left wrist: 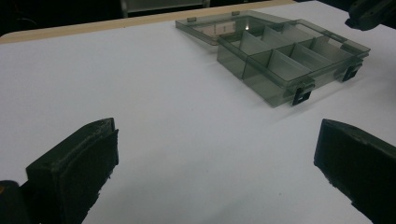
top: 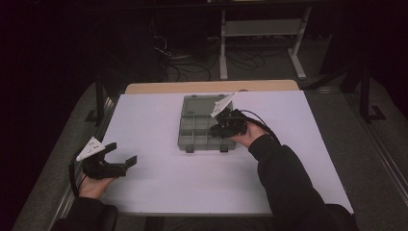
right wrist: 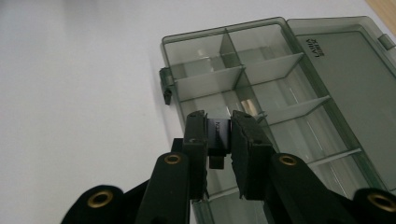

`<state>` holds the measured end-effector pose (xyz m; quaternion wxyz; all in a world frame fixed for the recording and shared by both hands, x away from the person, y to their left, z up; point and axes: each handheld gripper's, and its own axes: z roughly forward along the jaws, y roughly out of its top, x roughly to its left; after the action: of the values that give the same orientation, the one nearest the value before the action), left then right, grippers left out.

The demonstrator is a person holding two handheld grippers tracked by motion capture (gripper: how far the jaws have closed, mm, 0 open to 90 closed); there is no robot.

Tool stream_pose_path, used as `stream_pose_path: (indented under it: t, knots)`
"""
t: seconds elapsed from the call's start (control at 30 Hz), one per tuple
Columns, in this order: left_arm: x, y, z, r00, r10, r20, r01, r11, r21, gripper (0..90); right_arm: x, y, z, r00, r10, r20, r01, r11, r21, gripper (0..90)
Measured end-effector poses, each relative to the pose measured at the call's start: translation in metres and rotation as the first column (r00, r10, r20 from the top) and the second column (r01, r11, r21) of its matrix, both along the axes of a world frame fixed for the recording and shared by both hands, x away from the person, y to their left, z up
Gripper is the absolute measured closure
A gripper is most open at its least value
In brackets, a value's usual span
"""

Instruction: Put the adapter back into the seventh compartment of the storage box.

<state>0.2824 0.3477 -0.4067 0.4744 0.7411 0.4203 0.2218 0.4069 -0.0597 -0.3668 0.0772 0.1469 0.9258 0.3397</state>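
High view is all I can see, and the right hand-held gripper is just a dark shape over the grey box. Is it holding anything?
Observer: Yes. In the right gripper view, the right hand-held gripper is shut on a small black part above the box.
Operator: Is there anything in the compartment under it?
Observer: The nearer compartments look bare through their clear walls, and the lid lies folded back flat.
Operator: And the left hand-held gripper?
Observer: In the left gripper view, the left hand-held gripper has its jaws wide apart with nothing between them. It faces the side of the box that carries the two dark latches.
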Motion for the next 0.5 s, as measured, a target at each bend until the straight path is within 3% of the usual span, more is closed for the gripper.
stream_pose_path:
  t: [0.5]
  knots:
    - [0.000,0.000,0.000,1.0000,-0.002,0.001,0.002,1.0000,0.003,0.0,0.016,-0.001,-0.014,0.9993,-0.038,-0.007,0.037,0.9987,-0.033,74.7]
